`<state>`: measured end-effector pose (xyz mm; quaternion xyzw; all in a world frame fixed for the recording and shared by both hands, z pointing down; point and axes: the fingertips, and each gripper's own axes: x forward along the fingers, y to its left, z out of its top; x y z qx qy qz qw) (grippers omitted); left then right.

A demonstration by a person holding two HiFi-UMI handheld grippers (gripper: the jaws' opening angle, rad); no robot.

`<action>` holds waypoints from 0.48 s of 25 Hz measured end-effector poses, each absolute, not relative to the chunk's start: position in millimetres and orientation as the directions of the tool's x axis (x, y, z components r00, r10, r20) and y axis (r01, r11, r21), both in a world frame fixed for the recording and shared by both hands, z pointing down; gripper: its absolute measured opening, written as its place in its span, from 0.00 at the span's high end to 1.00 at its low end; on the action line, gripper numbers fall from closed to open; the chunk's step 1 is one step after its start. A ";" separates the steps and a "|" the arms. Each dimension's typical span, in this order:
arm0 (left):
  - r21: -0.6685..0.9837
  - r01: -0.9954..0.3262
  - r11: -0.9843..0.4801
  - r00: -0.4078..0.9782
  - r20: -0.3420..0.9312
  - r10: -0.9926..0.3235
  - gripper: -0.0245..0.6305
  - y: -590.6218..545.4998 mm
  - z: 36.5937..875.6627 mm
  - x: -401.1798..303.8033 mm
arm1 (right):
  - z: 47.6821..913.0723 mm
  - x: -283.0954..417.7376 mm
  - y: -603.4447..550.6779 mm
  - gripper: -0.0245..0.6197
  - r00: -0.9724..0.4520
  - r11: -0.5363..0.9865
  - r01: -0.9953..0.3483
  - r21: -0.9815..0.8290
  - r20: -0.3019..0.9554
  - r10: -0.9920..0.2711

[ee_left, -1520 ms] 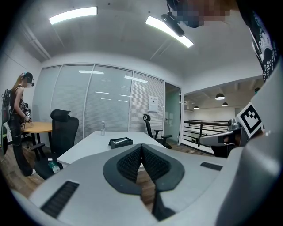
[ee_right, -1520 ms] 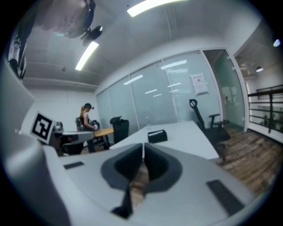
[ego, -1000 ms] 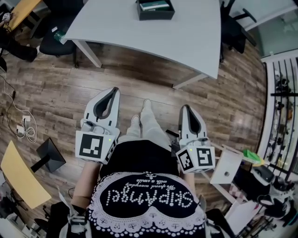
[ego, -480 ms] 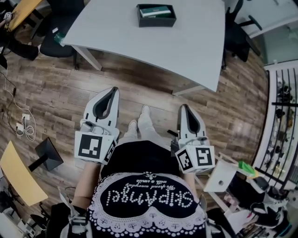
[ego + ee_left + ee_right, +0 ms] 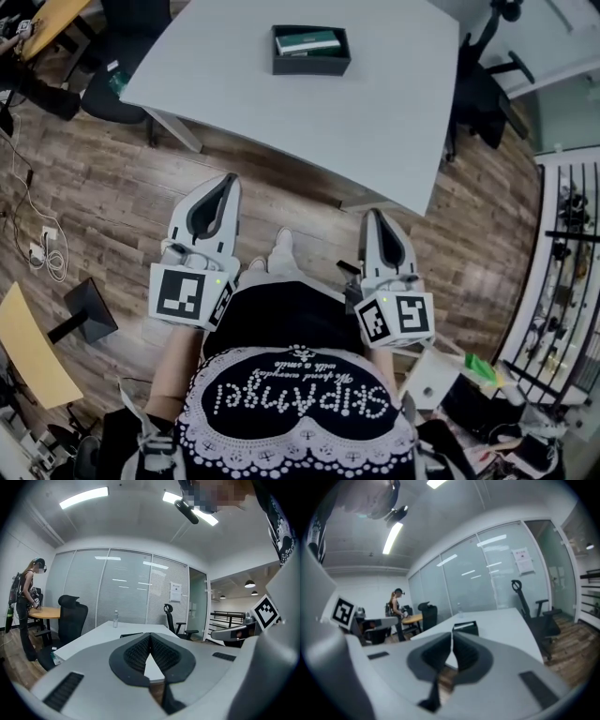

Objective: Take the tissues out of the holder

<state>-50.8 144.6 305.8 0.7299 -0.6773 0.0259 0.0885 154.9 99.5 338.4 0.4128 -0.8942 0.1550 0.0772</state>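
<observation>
A black box-shaped holder [image 5: 310, 52] stands on the far part of the white table [image 5: 375, 103], with a green and white tissue pack [image 5: 307, 41] lying inside it. My left gripper [image 5: 227, 181] hangs over the wooden floor short of the table's near edge, jaws shut with nothing between them. My right gripper [image 5: 372, 217] is level with it on the other side of my legs, also shut and holding nothing. In the right gripper view the holder [image 5: 465, 627] shows just beyond the closed tips of the right gripper [image 5: 452, 637]. The left gripper [image 5: 150, 635] points at the table [image 5: 98, 637].
Black office chairs stand at the table's left [image 5: 108, 89] and right [image 5: 478, 89]. A clear bottle [image 5: 115, 619] is on the table's far end. A person [image 5: 26, 609] stands at a wooden desk to the left. Cables [image 5: 42, 253] lie on the floor; a railing [image 5: 562, 244] runs on the right.
The table and holder have drawn nearer and lower in the head view as I stepped forward. Both grippers keep their place by my body and stay shut.
</observation>
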 end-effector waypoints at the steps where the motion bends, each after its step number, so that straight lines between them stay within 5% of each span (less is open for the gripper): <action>1: 0.092 -0.994 -0.062 0.076 0.156 -0.985 0.93 141.6 305.7 -49.4 | 338.6 156.6 95.7 0.91 -0.651 0.615 -0.759 -0.214 0.263 -0.712; 12: 0.073 -0.997 -0.020 0.031 0.148 -0.988 0.93 121.2 301.5 -44.1 | 338.0 163.0 62.0 0.91 -0.675 0.640 -0.738 -0.214 0.247 -0.695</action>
